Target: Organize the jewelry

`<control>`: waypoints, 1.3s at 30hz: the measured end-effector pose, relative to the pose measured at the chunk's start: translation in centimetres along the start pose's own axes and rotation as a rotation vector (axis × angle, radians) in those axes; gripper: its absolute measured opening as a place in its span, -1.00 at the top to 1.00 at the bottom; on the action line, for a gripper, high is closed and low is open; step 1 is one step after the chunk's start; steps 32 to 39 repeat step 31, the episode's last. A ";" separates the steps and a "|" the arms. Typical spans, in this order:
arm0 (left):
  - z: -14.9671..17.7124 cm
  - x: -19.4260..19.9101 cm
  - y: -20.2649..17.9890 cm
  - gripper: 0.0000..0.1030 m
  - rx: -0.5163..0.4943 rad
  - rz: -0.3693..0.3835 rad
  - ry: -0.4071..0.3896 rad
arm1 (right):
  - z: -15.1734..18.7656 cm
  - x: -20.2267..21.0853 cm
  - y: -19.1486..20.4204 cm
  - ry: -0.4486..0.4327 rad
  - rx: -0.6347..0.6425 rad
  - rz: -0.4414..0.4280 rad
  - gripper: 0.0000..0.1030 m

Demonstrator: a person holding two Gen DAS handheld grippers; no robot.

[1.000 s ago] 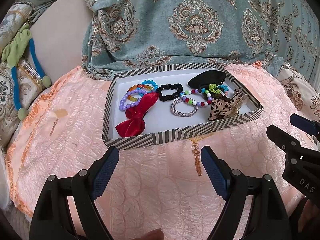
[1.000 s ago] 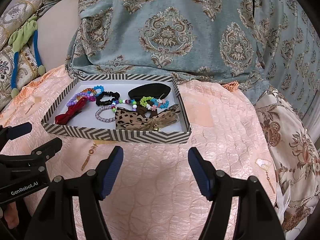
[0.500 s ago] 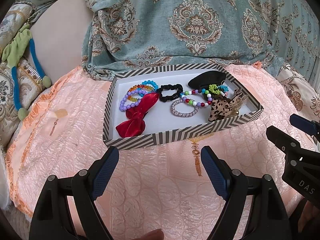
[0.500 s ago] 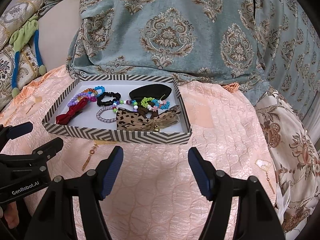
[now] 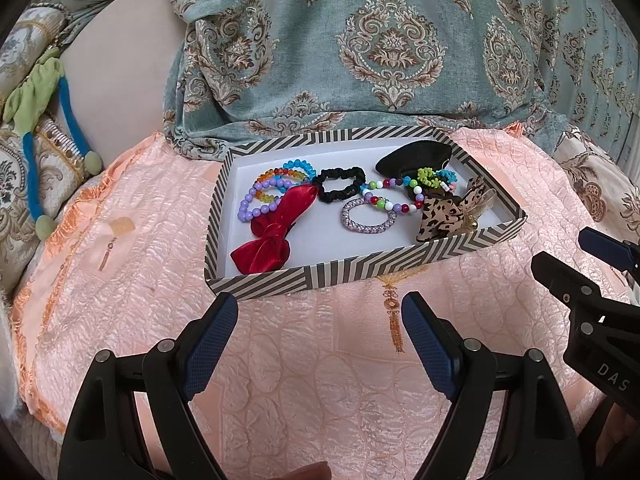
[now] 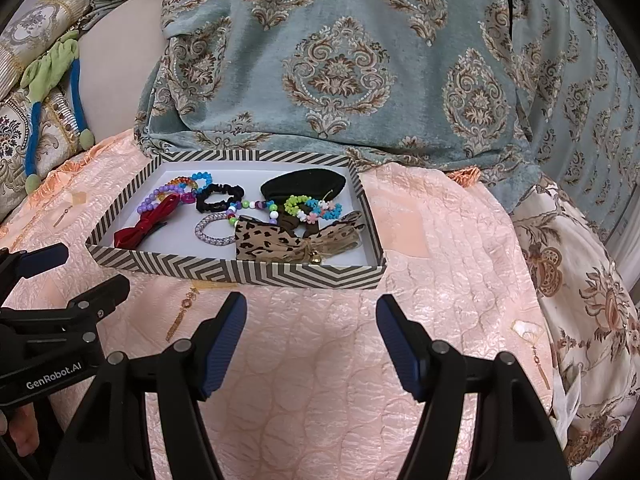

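A striped box (image 5: 304, 278) (image 6: 240, 272) sits on a peach quilt. It holds a red bow (image 5: 276, 232) (image 6: 140, 228), bead bracelets (image 5: 264, 192), a black scrunchie (image 5: 340, 184) (image 6: 218, 196), a sparkly ring bracelet (image 5: 368, 216) (image 6: 210, 230), a leopard bow (image 5: 444, 216) (image 6: 272, 240), a black pouch (image 5: 412, 156) (image 6: 304, 184) and a flower bracelet (image 6: 312, 206). My left gripper (image 5: 320, 320) is open and empty, just short of the box's near wall. My right gripper (image 6: 312, 320) is open and empty, also in front of the box.
A teal patterned cloth (image 5: 380, 40) hangs behind the box. Patterned cushions with a green and blue cord (image 5: 36, 120) lie at the left. A gold tassel print (image 5: 394, 312) marks the quilt (image 6: 320, 380) before the box. Floral fabric (image 6: 592, 280) lies at the right.
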State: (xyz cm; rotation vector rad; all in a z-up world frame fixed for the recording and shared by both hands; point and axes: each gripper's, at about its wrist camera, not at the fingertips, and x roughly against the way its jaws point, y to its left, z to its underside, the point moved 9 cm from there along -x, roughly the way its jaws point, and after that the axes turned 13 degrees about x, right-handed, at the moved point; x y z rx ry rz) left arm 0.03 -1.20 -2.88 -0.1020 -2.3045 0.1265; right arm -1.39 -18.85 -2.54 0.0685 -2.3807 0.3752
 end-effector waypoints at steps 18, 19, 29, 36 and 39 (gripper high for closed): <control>0.1 0.0 -0.1 -0.35 0.000 0.001 0.002 | 0.0 0.1 0.1 -0.001 0.008 -0.002 -0.36; 0.1 0.0 -0.1 -0.35 0.000 0.000 0.002 | 0.0 0.1 0.1 -0.001 0.008 -0.001 -0.36; 0.2 0.1 -0.1 -0.35 0.025 0.030 0.000 | 0.0 0.0 0.1 -0.002 0.008 -0.002 -0.36; 0.1 0.3 -0.1 -0.35 0.018 0.022 -0.014 | -0.1 0.0 0.1 -0.004 0.009 -0.003 -0.36; 0.1 0.3 -0.1 -0.35 0.018 0.022 -0.014 | -0.1 0.0 0.1 -0.004 0.009 -0.003 -0.36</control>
